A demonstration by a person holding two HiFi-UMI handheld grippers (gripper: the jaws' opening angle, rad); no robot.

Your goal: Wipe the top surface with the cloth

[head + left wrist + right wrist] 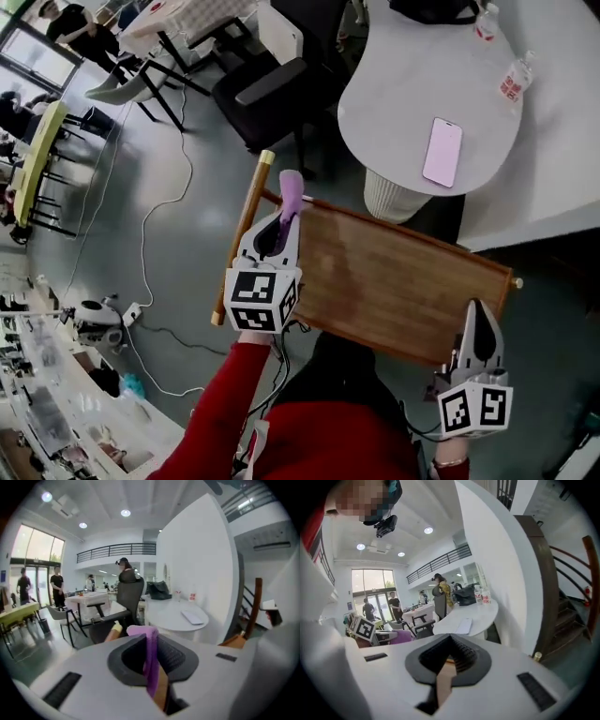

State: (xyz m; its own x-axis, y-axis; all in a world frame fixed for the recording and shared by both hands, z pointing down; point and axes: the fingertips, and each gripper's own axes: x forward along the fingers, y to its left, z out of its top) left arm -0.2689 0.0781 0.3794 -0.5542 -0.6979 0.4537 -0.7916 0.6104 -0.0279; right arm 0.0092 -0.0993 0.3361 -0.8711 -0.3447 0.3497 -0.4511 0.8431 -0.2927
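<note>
The wooden top surface (394,281) lies below me, with a pale rail along its left edge. My left gripper (284,223) hovers over the surface's left end, shut on a purple cloth (291,192) that pokes out past the fingertips. In the left gripper view the purple cloth (151,660) hangs pinched between the dark pads. My right gripper (480,326) sits at the surface's near right corner, jaws shut with nothing between them. Only brown wood (445,679) shows beneath the right gripper's closed tips. The purple cloth (401,636) also appears at that view's left.
A white rounded table (403,103) stands just beyond the wooden surface, carrying a pink phone (442,152) and bottles (514,80). A black office chair (272,94) is at the far left of it. Cables (145,244) trail over the grey floor. People stand far off.
</note>
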